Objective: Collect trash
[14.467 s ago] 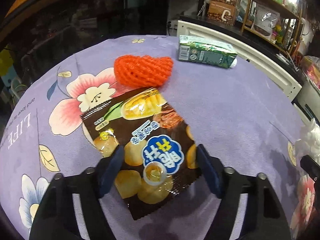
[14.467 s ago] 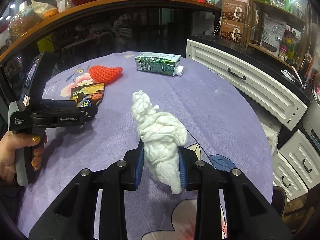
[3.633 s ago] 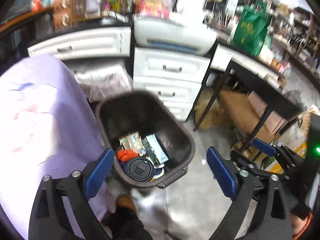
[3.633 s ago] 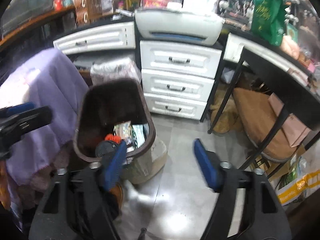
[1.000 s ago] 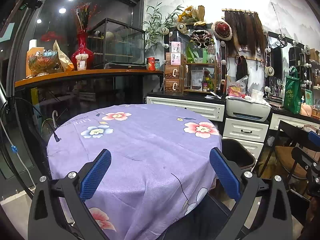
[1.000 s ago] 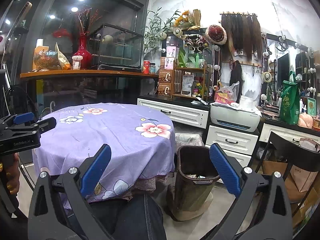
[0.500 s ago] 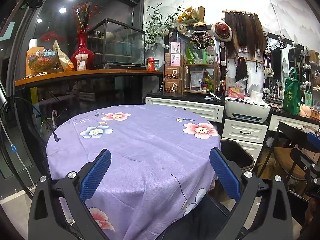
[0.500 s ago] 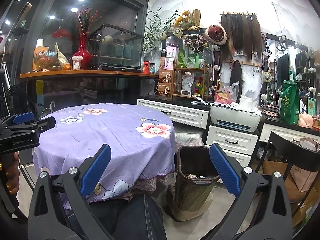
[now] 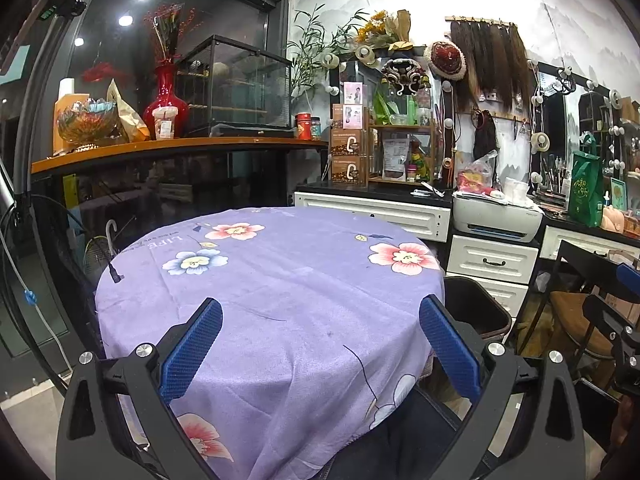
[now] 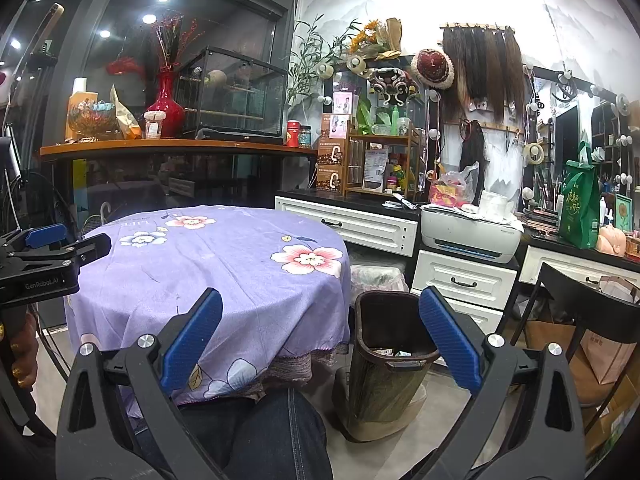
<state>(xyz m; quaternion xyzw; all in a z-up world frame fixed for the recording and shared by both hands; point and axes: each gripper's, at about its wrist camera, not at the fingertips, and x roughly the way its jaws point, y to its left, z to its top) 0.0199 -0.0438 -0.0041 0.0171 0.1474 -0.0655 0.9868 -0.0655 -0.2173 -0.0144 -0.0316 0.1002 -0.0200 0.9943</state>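
- We hold the left tongs [image 9: 320, 344] spread wide, with nothing between the blue pads [image 9: 191, 350]; they hover above the near edge of the table [image 9: 280, 280].
- We hold the right tongs [image 10: 320, 344] equally wide and empty, raised over the floor [image 10: 400, 448] beside the table.
- The table is round and covered by a purple cloth [image 10: 224, 264] printed with flowers; the cloth surface in both views carries no loose items.
- The bin [image 10: 390, 344], dark brown with an open top, stands on the floor just beside the table's right edge, in front of white drawers [image 10: 460, 280].
- Trash [image 10: 394, 353] lies inside the bin; only a small part shows above the near rim, too little to identify individual pieces.
- In the left wrist view, the bin's rim [image 9: 480, 308] appears just past the cloth edge.
- The left tongs also appear at the left edge of the right wrist view, held by a hand [image 10: 22, 354].
- A leg in dark jeans [image 10: 272, 436] sits between the right tongs, under the cloth's hem.
- A printer [image 10: 468, 236] rests on top of the drawers behind the bin.
- A black chair [image 10: 592, 304] stands to the right of the bin.
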